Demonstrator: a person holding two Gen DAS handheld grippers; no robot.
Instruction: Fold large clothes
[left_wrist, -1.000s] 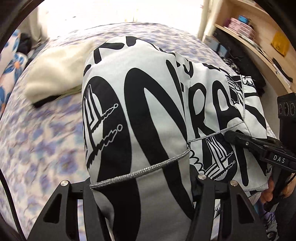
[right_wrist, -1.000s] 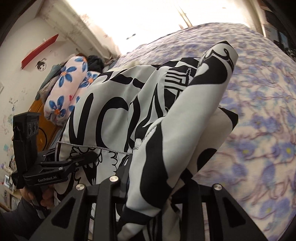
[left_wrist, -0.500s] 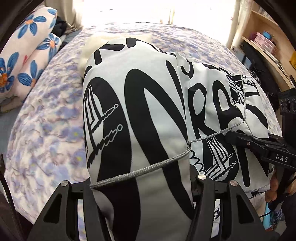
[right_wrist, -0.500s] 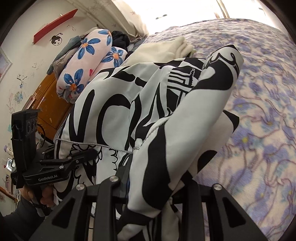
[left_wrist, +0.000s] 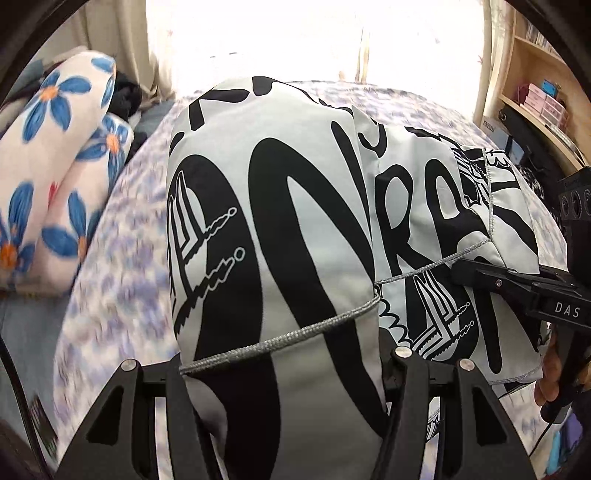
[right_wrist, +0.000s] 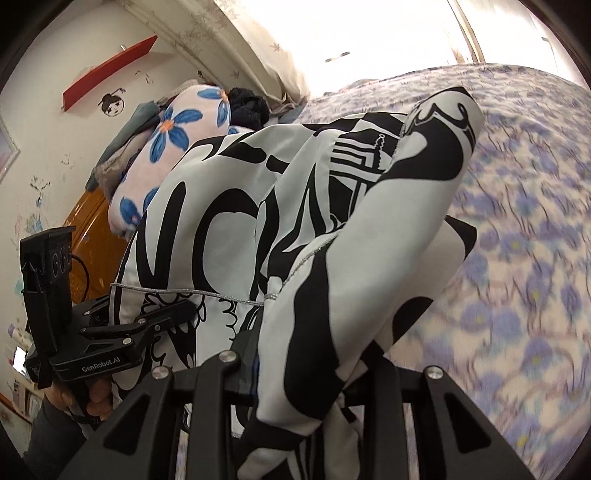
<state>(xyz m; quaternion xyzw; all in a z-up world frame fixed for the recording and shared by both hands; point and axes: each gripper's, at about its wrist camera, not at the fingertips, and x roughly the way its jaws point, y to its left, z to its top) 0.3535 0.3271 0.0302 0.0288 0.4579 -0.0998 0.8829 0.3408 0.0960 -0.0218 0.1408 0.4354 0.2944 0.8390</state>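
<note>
left gripper (left_wrist: 280, 369) clamped on the garment (left_wrist: 295, 221) hem | right gripper (right_wrist: 295, 369) clamped on a bunched edge, side by side; cloth held up, draping forward off both, long axis running away over the bed (right_wrist: 535, 221) | pillow (left_wrist: 55, 184) beyond

The black-and-white garment (left_wrist: 280, 236) is hanging from both tongs and blocking the middle of each view. The left tongs (left_wrist: 284, 373) and right tongs (right_wrist: 295, 373) are sitting close together, both clamping fabric. To the left, flowered pillows (left_wrist: 48, 177) are bounding the bed (left_wrist: 122, 266). To the right, a shelf unit (left_wrist: 535, 103) is closing in. Open bedspread is lying on either side of the garment.
</note>
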